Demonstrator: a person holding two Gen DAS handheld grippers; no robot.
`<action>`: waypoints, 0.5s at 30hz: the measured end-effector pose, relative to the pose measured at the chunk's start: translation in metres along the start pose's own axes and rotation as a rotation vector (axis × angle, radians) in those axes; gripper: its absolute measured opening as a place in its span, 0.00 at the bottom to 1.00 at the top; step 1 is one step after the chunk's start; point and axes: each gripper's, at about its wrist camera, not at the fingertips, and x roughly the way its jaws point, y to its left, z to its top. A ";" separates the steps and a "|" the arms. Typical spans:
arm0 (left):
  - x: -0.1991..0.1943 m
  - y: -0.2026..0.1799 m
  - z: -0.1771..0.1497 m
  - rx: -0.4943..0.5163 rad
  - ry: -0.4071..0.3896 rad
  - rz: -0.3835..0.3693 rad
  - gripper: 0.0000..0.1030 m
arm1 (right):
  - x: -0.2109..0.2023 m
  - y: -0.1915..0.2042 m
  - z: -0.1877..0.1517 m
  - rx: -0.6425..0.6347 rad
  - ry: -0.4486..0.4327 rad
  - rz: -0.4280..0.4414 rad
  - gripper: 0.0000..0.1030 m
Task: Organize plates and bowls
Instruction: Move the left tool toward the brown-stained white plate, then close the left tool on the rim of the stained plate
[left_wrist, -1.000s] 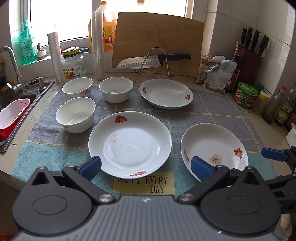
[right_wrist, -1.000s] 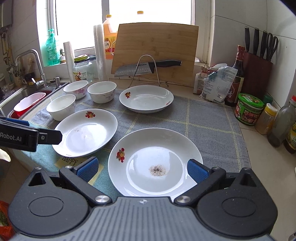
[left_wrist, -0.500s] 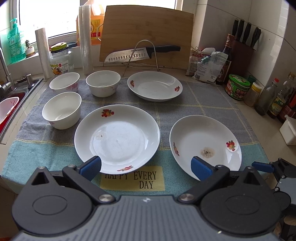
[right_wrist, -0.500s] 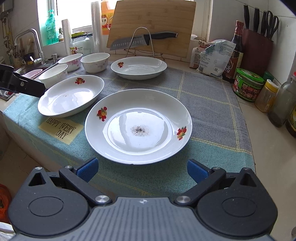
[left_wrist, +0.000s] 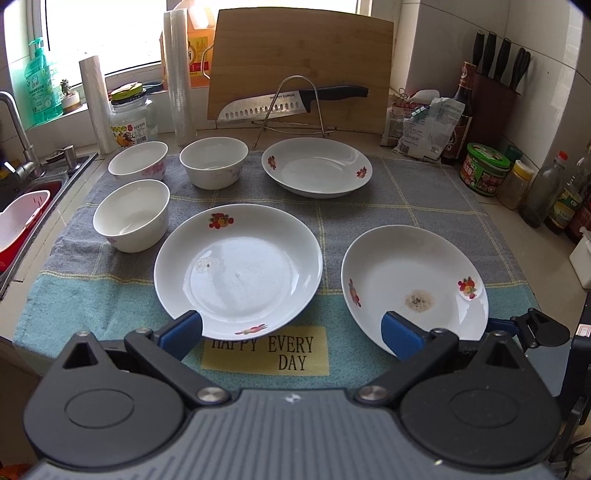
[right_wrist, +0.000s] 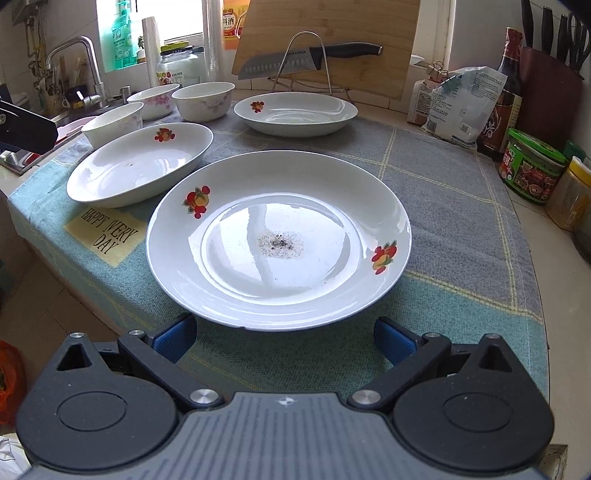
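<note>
left tongs (left_wrist: 291, 330): spread wide, empty, lower centre above towel label | right tongs (right_wrist: 284, 338): spread wide, empty, just below speckled plate (right_wrist: 279, 240)

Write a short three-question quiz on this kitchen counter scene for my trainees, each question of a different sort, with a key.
1. How many bowls and how many plates stand on the towel?
2. True or false: the right gripper is shut on the speckled plate.
3. Which dish lies straight ahead of the left gripper? A) the near left plate B) the far plate C) the front bowl

Key
1. Three bowls: the front bowl, the back left bowl and the back right bowl; three plates.
2. False: its fingers stand wide apart, short of the rim.
3. A
</note>
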 end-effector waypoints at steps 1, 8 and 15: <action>0.001 -0.002 0.000 0.004 0.002 0.003 0.99 | 0.001 0.000 0.000 -0.009 -0.006 0.003 1.00; 0.013 -0.014 0.011 0.064 0.008 -0.029 0.99 | 0.005 -0.002 0.001 -0.067 -0.023 0.024 1.00; 0.038 -0.023 0.028 0.151 -0.028 -0.163 0.99 | 0.001 -0.007 -0.013 -0.072 -0.109 0.049 1.00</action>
